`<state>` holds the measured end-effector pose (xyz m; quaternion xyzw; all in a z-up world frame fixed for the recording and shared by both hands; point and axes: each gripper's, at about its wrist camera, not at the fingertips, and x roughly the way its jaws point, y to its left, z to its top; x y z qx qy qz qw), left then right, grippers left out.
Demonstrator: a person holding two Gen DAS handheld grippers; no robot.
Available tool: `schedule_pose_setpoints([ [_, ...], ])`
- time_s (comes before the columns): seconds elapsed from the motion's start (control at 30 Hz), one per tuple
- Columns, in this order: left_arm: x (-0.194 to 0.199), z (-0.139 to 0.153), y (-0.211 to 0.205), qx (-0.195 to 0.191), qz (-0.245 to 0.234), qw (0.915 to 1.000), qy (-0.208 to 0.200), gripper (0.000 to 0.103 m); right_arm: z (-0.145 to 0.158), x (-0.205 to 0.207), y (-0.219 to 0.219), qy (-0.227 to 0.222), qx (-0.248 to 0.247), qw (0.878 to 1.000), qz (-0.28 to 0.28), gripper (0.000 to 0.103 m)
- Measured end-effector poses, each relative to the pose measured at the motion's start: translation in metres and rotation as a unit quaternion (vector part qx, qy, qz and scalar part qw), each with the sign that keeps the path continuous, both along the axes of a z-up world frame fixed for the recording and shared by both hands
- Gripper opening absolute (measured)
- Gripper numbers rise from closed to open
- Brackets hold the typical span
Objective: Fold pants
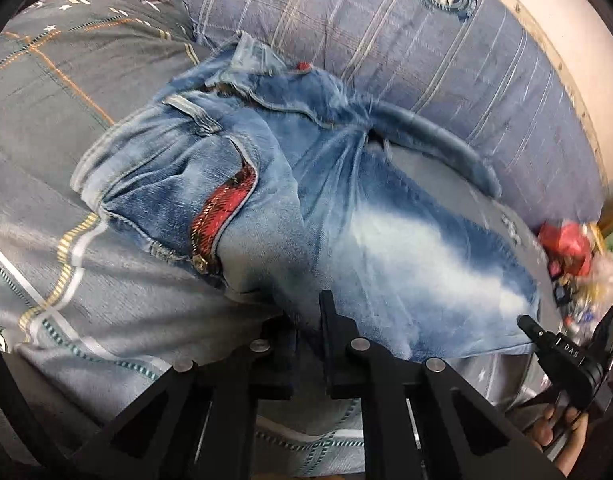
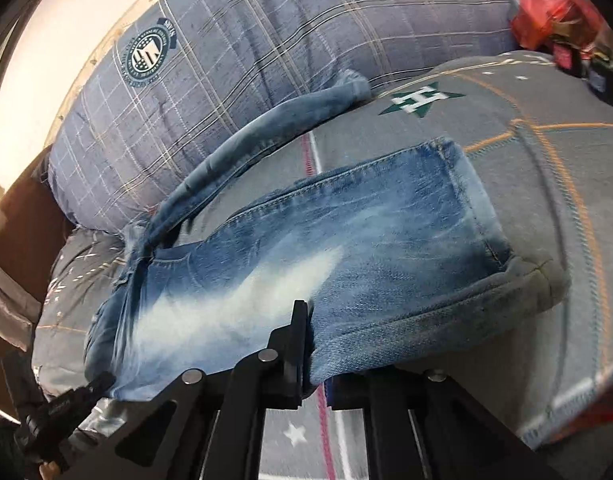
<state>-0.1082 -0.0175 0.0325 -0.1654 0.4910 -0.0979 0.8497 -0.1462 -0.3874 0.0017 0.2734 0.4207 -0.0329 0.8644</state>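
Faded blue denim pants [image 1: 346, 220] lie on a bed covered by a grey patterned sheet [image 1: 66, 152], filling the centre of both frames. In the left wrist view the waistband and a pocket with red plaid lining [image 1: 222, 208] sit centre-left, and one leg runs toward the lower right. The left gripper [image 1: 306, 320] sits at bottom centre, its black fingers closed narrowly on the near edge of the denim. In the right wrist view the right gripper [image 2: 306, 340] at bottom centre has its fingers pinched on the leg near the cuffed hem [image 2: 466, 280]. The second leg [image 2: 266, 128] stretches toward the upper centre, resting against a blue-grey plaid pillow [image 2: 226, 40]. A pile of red and mixed items [image 2: 554, 20] occupies the upper right.
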Motion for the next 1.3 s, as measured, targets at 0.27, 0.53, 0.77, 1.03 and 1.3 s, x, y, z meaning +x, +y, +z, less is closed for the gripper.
schedule_pose_setpoints([
  [0.27, 0.001, 0.014, 0.037, -0.085, 0.048, 0.9950, -0.018, 0.050, -0.007, -0.005, -0.005, 0.002, 0.005, 1.000, -0.006, 0.024],
  [0.53, -0.013, 0.032, 0.097, -0.097, 0.110, 0.9887, -0.031, 0.075, 0.002, -0.013, -0.005, -0.020, -0.009, 0.999, -0.024, 0.094],
  [0.77, 0.063, 0.000, 0.128, -0.064, 0.146, 0.9847, 0.070, 0.075, -0.008, -0.002, -0.001, 0.000, -0.004, 1.000, -0.023, 0.094],
  [1.03, 0.067, -0.017, 0.140, -0.040, 0.161, 0.9827, 0.082, 0.024, -0.014, 0.011, 0.011, 0.012, -0.040, 0.999, -0.022, 0.094],
  [1.3, 0.043, -0.005, 0.146, -0.013, 0.178, 0.9826, 0.051, 0.019, -0.016, 0.014, 0.012, 0.015, -0.066, 0.997, -0.024, 0.094],
])
